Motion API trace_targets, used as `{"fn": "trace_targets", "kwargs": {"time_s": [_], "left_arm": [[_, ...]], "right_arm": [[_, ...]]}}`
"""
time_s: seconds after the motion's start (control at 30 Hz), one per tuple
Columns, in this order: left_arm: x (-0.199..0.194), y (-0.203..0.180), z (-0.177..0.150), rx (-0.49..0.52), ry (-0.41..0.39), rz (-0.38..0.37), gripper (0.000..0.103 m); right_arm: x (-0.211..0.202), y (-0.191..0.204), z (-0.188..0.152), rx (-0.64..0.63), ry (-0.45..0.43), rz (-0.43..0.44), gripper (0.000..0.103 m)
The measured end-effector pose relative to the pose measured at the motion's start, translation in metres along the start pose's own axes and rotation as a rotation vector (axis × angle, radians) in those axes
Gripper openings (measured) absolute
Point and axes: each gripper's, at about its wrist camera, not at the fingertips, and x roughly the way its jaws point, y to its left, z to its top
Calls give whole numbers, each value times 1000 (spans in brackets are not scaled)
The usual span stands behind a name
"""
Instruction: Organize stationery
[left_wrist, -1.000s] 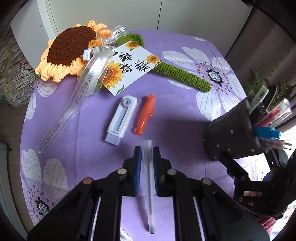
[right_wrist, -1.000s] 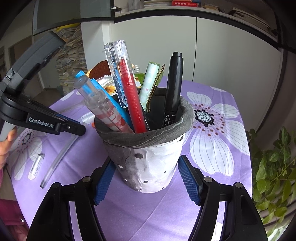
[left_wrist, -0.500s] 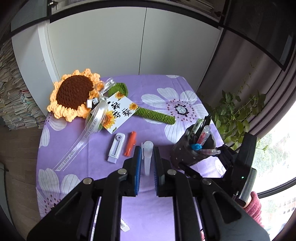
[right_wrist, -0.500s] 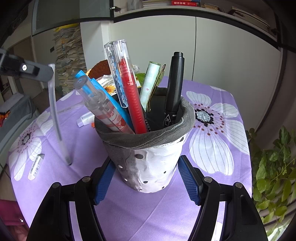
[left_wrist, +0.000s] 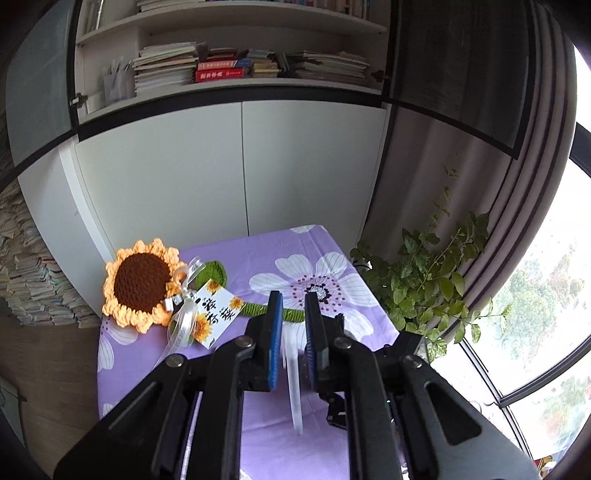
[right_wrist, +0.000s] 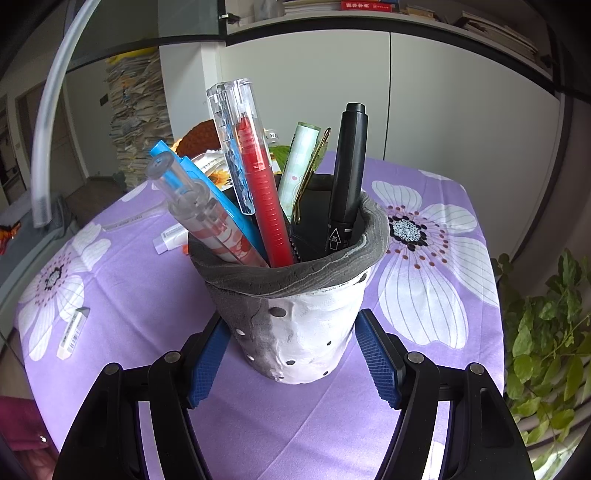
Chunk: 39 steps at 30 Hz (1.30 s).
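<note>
Far left on the purple flower-print tablecloth (right_wrist: 122, 295) lies one small white eraser (right_wrist: 73, 333). High above it hangs one clear plastic pen (left_wrist: 294, 384), a frosted, see-through tube that shows as a pale arc at the left edge of the right wrist view; the left gripper (left_wrist: 291, 332) pinches it between narrow blue-padded fingers. One white correction-tape dispenser (right_wrist: 170, 239) lies farther back. Near the middle stands one grey-and-white dotted clay pen cup (right_wrist: 295, 306) holding six items: a clear syringe-shaped pen, a blue one, a red one in a clear cap, a mint one, a gold clip and a black marker. The right gripper (right_wrist: 293, 360) brackets the cup, its fingers spread wide beside its walls; contact cannot be told. One crocheted sunflower (left_wrist: 142, 282) lies at the far side.
</note>
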Motion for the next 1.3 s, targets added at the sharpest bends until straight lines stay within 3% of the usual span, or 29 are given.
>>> {"fn": "trace_targets", "kwargs": {"time_s": [0.2, 0.37, 0.53, 0.73, 0.87, 1.1, 1.3], "left_arm": [[8, -26, 9, 65, -9, -18, 10], [53, -11, -21, 34, 145, 10, 13], [101, 21, -59, -33, 290, 105, 13], [141, 35, -100, -76, 434, 104, 12], [149, 38, -109, -92, 462, 87, 12], [159, 33, -113, -88, 477, 84, 13], [172, 29, -118, -84, 506, 75, 23]], "right_arm": [[0, 0, 0, 1, 0, 0, 71], [0, 0, 0, 3, 0, 0, 71], [-1, 1, 0, 8, -4, -31, 71], [0, 6, 1, -12, -11, -54, 71], [-2, 8, -2, -51, 0, -105, 70], [-4, -2, -2, -2, -11, -93, 70], [-6, -5, -3, 1, -11, -82, 70]]}}
